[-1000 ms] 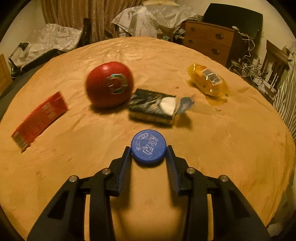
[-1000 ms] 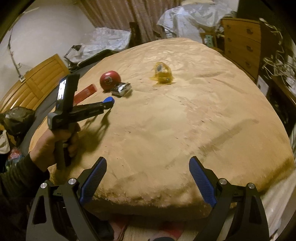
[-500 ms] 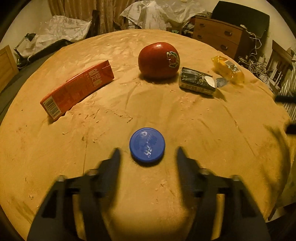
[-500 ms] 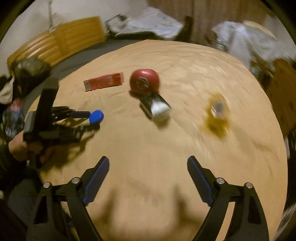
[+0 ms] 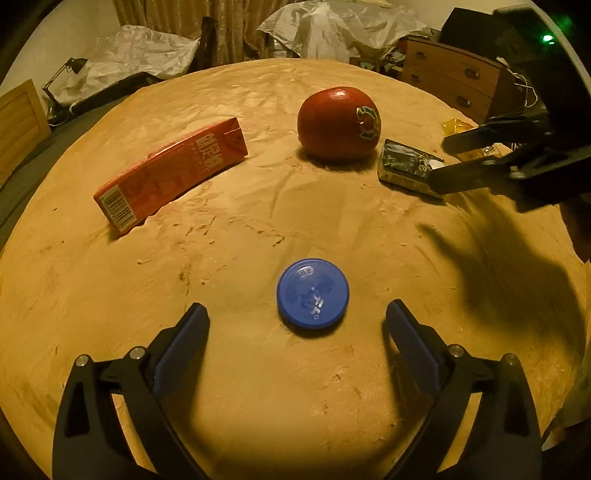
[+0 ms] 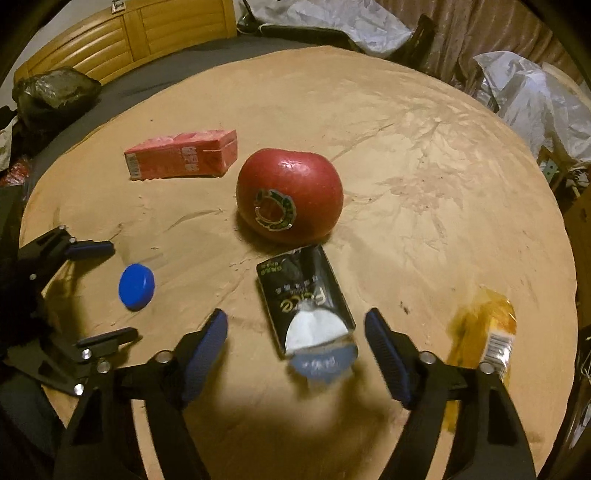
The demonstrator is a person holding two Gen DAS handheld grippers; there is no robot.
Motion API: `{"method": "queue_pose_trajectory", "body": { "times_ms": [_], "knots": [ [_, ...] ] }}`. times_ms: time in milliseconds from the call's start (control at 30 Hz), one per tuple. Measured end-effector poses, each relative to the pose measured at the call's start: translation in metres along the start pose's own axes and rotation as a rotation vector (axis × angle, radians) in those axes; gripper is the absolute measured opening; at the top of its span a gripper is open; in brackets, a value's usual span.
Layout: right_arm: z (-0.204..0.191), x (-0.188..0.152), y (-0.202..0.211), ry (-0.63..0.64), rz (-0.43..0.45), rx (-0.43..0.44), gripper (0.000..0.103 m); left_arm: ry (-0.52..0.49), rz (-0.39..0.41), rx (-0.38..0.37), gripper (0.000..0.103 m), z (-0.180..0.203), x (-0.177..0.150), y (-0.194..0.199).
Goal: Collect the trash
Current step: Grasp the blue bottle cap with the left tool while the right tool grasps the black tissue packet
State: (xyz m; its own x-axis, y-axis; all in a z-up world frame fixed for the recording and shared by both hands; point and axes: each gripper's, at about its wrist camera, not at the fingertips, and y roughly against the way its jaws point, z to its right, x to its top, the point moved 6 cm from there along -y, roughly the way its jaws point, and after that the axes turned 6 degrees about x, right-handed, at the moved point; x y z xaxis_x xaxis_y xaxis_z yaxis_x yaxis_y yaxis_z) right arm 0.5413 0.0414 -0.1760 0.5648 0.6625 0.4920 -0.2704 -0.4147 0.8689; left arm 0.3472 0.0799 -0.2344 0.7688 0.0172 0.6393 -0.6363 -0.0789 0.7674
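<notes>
A blue bottle cap lies flat on the round tan table. My left gripper straddles it, jaws opening wide, pads clear of it. A black packet with a torn white end lies between the fingers of my right gripper. Those jaws are closing and the pads stand off its sides. A red apple with a sticker sits just behind the packet. A red carton lies to the left and a yellow wrapper to the right. The cap shows here too.
A wooden dresser and plastic-covered furniture stand beyond the table. A wooden headboard and a dark bag lie off its left side. The table's rim runs close below both grippers.
My left gripper has let go of the blue cap and opened wide; the cap now lies on the table. My right gripper swept across the table to the black packet, its jaws narrowing.
</notes>
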Motion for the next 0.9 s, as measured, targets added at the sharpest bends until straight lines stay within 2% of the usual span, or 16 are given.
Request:
{"method": "queue_pose_trajectory", "body": {
  "times_ms": [33,167,267,333,433,533,700,800,867,900],
  "knots": [
    [0.0,0.002,-0.004,0.002,-0.004,0.001,0.068,0.003,0.0,-0.005,0.094,0.0,0.0,0.0],
    [0.001,0.005,-0.017,0.001,-0.014,0.01,0.068,0.002,-0.018,-0.029,0.093,0.003,0.002,-0.004],
    [0.0,0.006,-0.024,0.01,-0.024,0.002,0.068,-0.006,-0.015,-0.031,0.085,0.005,0.002,-0.004],
    [-0.001,0.005,-0.028,0.021,-0.031,-0.006,0.067,-0.01,-0.009,-0.028,0.074,0.007,0.003,-0.004],
    [0.0,0.005,-0.03,0.032,-0.026,-0.03,0.067,-0.022,-0.003,-0.024,0.065,0.01,0.001,-0.003],
    [0.005,0.008,-0.027,0.017,-0.013,-0.034,0.068,-0.02,-0.004,-0.03,0.065,0.01,0.001,-0.002],
    [0.009,0.007,-0.039,0.044,-0.068,-0.03,0.069,-0.024,-0.01,-0.03,0.065,0.012,0.002,-0.003],
    [0.01,0.01,-0.039,0.035,-0.056,-0.026,0.068,-0.018,-0.011,-0.036,0.065,0.012,0.004,-0.003],
    [0.01,0.009,-0.04,0.021,-0.046,-0.028,0.056,-0.009,-0.006,-0.038,0.065,0.01,0.004,-0.004],
    [0.009,0.009,-0.04,0.011,-0.037,-0.028,0.051,-0.008,-0.003,-0.035,0.06,0.01,0.005,-0.004]
  ]
}}
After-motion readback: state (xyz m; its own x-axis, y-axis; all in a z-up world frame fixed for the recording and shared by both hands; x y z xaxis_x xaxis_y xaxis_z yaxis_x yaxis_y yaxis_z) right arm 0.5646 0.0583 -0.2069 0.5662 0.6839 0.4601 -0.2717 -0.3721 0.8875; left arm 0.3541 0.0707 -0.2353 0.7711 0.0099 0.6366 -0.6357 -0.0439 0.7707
